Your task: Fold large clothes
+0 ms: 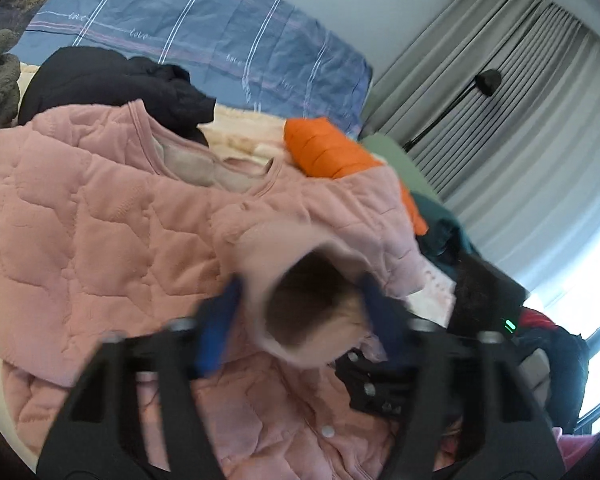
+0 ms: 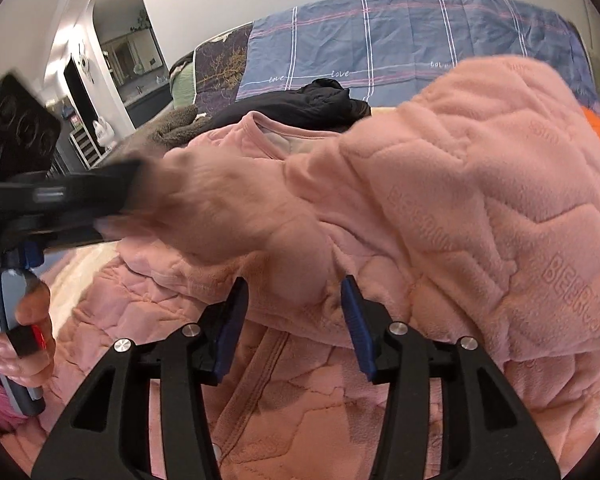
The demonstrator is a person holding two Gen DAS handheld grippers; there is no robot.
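Pinching pink jacket point(image 1: 100, 208) cuff: left tongs point(image 1: 300, 312); right tongs point(image 2: 294, 300) spread around sleeve fold.

The pink jacket point(image 2: 480, 216) is soft, matt quilted fleece; the orange garment point(image 1: 324, 148) is smooth, ribbed puffer cloth.

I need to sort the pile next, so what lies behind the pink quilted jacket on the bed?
Behind the pink quilted jacket lie a black garment, an orange puffer and a blue plaid cover. The jacket covers their lower parts.
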